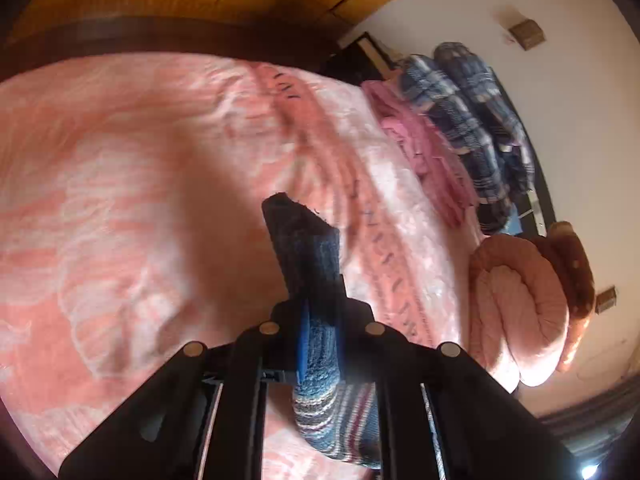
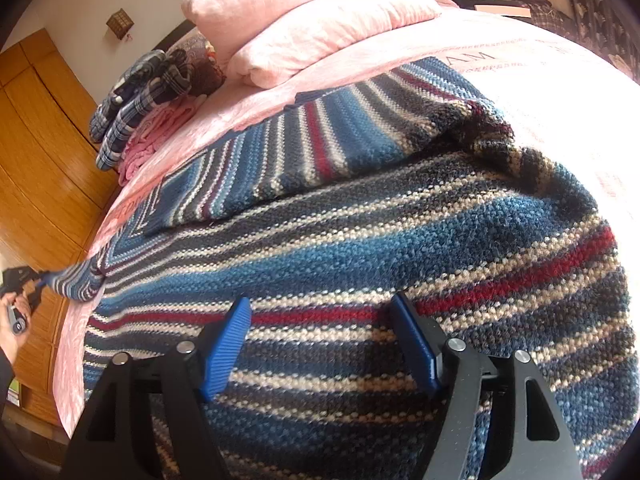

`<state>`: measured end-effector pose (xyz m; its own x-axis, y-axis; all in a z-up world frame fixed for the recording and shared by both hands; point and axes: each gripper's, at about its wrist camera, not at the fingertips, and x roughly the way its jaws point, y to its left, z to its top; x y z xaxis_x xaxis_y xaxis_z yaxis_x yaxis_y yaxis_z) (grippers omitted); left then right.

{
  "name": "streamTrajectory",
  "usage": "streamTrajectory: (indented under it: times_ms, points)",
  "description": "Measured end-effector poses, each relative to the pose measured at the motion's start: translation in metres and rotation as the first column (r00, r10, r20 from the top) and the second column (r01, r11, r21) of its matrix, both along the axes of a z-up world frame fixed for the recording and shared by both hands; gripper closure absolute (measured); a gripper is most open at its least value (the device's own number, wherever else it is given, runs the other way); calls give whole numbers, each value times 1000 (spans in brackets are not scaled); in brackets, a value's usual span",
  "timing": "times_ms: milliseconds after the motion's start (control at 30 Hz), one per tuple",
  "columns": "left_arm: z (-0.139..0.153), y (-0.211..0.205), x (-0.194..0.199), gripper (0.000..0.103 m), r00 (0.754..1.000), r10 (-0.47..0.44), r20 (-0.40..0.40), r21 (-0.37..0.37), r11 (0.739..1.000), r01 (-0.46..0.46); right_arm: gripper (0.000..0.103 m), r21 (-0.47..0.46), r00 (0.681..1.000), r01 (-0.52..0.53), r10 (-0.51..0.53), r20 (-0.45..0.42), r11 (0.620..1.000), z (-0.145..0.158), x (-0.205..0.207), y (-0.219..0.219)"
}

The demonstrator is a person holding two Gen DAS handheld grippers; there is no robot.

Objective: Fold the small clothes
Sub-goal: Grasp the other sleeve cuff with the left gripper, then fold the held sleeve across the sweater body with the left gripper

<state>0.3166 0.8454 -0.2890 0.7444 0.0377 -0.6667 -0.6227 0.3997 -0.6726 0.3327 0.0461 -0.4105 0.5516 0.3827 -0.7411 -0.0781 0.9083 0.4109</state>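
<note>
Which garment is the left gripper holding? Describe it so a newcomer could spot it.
On the pink bedspread, below the pink pillows, lies a striped knit sweater; the left gripper pinches its sleeve tip. Unlike the plaid clothes stacked nearby, it has blue, white and red knit stripes.

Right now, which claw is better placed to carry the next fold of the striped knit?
Left. The left claw is already shut on a corner of the striped knit and can probably carry it across. The right claw hangs open over the middle of it, holding nothing.
</note>
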Motion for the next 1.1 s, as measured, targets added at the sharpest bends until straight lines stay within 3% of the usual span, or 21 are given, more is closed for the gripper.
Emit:
streamTrajectory:
  times_ms: [100, 233, 433, 600, 767, 1100]
  points:
    - [57, -27, 16, 95, 993, -86, 83, 66, 994, 81, 25, 45, 999, -26, 28, -30, 999, 12, -12, 2]
    - [121, -75, 42, 95, 965, -208, 161, 158, 970, 183, 25, 56, 998, -57, 58, -22, 997, 29, -33, 5]
    - [171, -163, 79, 95, 902, -375, 215, 238, 916, 324, 25, 70, 998, -69, 69, -8, 995, 53, -49, 4]
    - [173, -228, 107, 95, 856, -462, 233, 241, 880, 410, 25, 59, 997, -71, 72, -7, 996, 61, -55, -3]
    - [161, -282, 130, 95, 825, -528, 200, 267, 840, 472, 25, 63, 998, -65, 65, -6, 996, 62, -57, -14]
    - [89, -371, 163, 95, 770, -632, 89, 237, 764, 599, 25, 73, 998, -54, 56, -28, 996, 51, -55, -24]
